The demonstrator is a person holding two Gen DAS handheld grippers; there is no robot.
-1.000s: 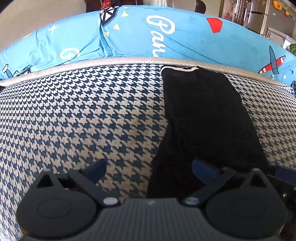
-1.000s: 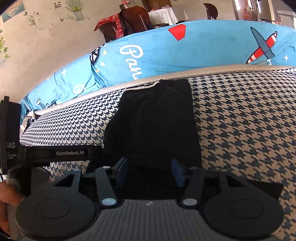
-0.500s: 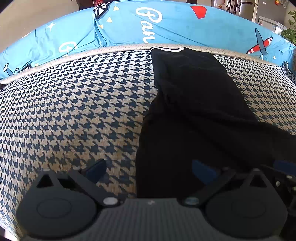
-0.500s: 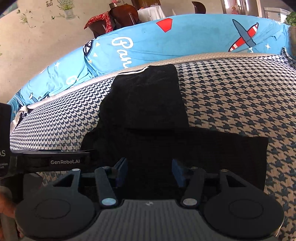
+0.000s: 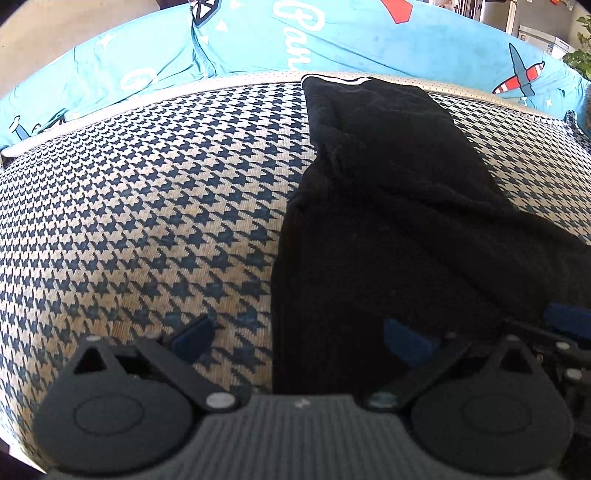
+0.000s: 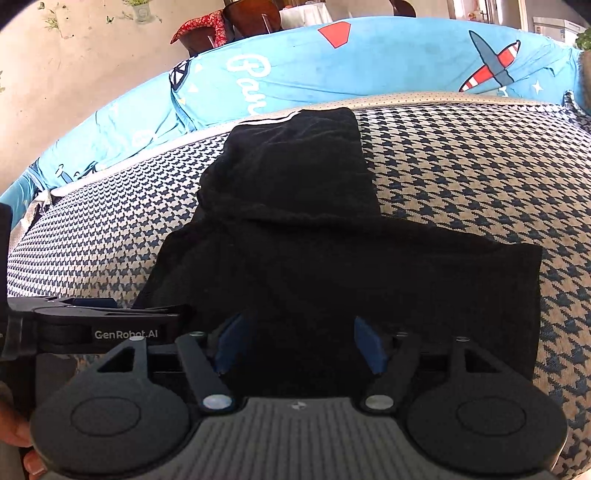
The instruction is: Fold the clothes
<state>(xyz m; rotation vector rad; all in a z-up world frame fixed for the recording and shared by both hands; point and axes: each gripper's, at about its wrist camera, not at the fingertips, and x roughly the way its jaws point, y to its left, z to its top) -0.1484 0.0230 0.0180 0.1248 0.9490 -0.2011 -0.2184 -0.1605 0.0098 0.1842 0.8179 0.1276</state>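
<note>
blue printed cover (image 6: 369, 66) runs behind the far edge of the houndstooth cushion (image 5: 147, 192); chairs beyond it. black garment (image 6: 314, 229) lies on the cushion, one end at the far edge, near part spread sideways. left gripper (image 5: 295, 338) wide apart, straddling the garment's left edge. right gripper (image 6: 300, 343) parted over black cloth, gripping nothing. bare cushion on both sides.

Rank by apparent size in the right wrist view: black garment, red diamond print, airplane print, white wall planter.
1. black garment
2. airplane print
3. red diamond print
4. white wall planter; farther off, so only apparent.
</note>
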